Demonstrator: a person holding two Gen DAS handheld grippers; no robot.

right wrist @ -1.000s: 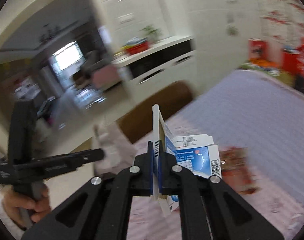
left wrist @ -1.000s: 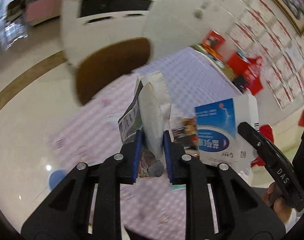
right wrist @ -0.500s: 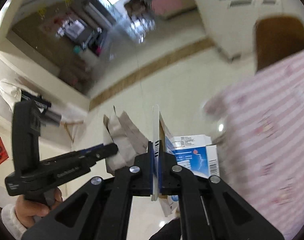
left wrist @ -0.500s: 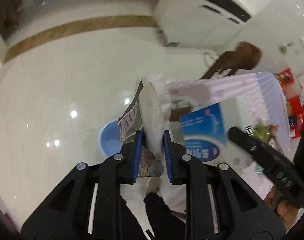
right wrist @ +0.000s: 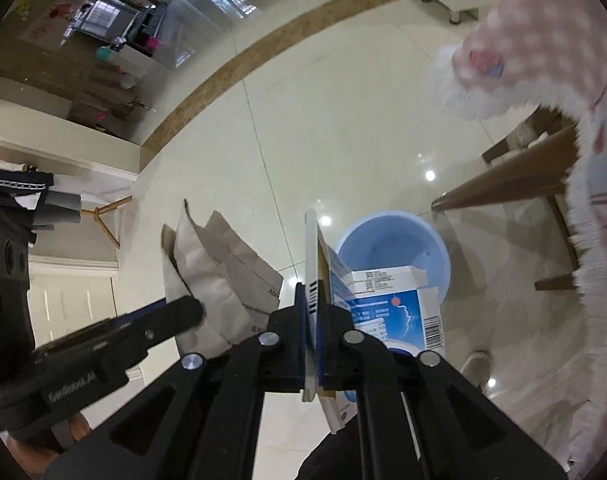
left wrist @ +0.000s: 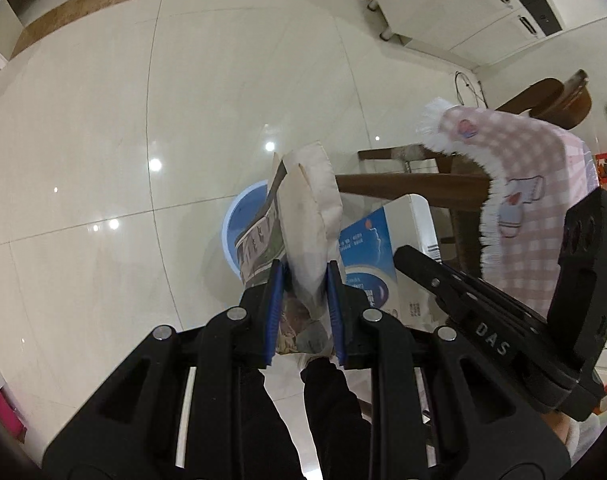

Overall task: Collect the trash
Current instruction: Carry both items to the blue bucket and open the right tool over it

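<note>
Left claw (left wrist: 302,312) clamped on paper bag (left wrist: 309,216), right claw (right wrist: 312,334) on carton (right wrist: 387,308) — both swung off counter, now over blue bin (right wrist: 395,240) at frame centre — drop next.

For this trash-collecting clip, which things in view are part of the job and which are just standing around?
Part of the job:
- paper bag, clamped in the left gripper
- blue-and-white carton, clamped in the right gripper
- blue bin on the floor below

Just standing around:
- checked tablecloth
- wooden chair
- white cabinet
</note>
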